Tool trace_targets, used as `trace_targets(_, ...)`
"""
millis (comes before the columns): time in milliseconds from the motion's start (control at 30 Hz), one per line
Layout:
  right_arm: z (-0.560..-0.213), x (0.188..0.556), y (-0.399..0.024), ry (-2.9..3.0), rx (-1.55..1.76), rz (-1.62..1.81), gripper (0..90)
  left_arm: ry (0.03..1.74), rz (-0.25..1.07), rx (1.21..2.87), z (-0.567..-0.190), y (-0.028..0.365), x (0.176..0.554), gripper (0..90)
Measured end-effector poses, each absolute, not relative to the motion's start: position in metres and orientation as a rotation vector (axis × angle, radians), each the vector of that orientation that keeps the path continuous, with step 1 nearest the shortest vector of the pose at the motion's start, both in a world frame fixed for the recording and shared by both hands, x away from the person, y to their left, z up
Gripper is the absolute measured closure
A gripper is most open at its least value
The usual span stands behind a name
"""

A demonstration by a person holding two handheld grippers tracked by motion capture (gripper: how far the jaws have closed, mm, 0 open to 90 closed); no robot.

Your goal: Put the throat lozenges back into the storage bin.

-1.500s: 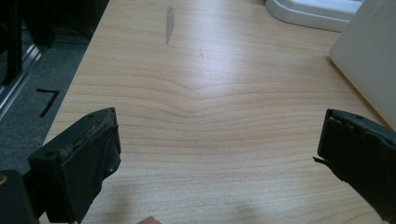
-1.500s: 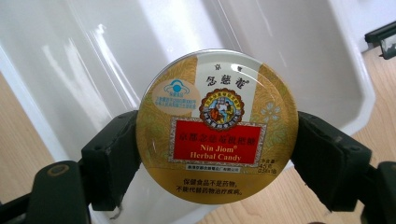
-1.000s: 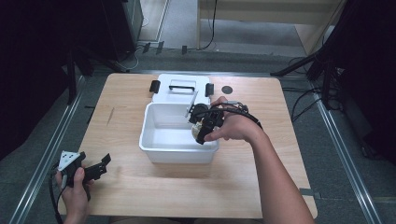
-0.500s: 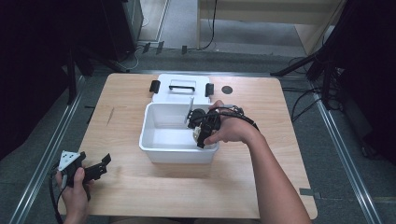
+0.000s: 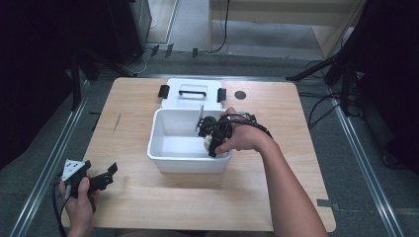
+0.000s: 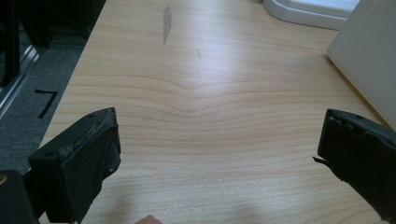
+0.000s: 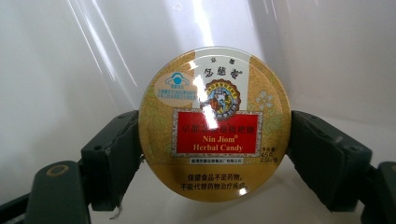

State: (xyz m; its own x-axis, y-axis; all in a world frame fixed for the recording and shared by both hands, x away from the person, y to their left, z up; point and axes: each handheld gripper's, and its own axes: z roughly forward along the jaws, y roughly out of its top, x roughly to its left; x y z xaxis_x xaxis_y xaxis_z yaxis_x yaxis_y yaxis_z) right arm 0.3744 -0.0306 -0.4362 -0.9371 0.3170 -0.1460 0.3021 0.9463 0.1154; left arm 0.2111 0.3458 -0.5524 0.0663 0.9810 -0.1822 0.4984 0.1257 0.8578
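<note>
A round gold candy tin (image 7: 215, 123) with a red label sits clamped between the two black jaws of my right gripper (image 7: 214, 140), against the white inner wall of a bin. From the high view that gripper (image 5: 211, 140) is held by a hand inside the right end of the white plastic bin (image 5: 170, 160), where a bit of the tin (image 5: 208, 143) shows. My left gripper (image 5: 101, 178) rests near the table's front left corner, jaws wide apart over bare wood (image 6: 210, 121) with nothing between them.
The bin's white lid (image 5: 190, 94) with a black handle and two black clips lies flat behind the bin. A grey divider (image 5: 200, 117) stands upright inside the bin. A dark round hole (image 5: 240, 94) marks the tabletop at the back right.
The right hand with its gripper and tin has shifted slightly inside the bin. The left gripper has stayed where it was.
</note>
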Motion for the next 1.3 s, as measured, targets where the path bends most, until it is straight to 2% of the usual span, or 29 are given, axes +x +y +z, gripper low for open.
trace_targets(267, -0.434, 0.375, -0.033, 2.933, 0.509, 0.144, 15.1, 1.552, 0.716, 1.495, -0.552, 0.346, 0.211, 0.0)
trace_targets(533, -0.426, 0.374, -0.036, 2.930, 0.538, 0.213, 27.0, 1.552, 0.717, 1.496, -0.552, 0.346, 0.211, 0.0)
trace_targets(1300, -0.370, 0.357, -0.058, 2.847, 0.547, 0.394, 27.5, 1.552, 0.719, 1.495, -0.552, 0.345, 0.211, 0.0)
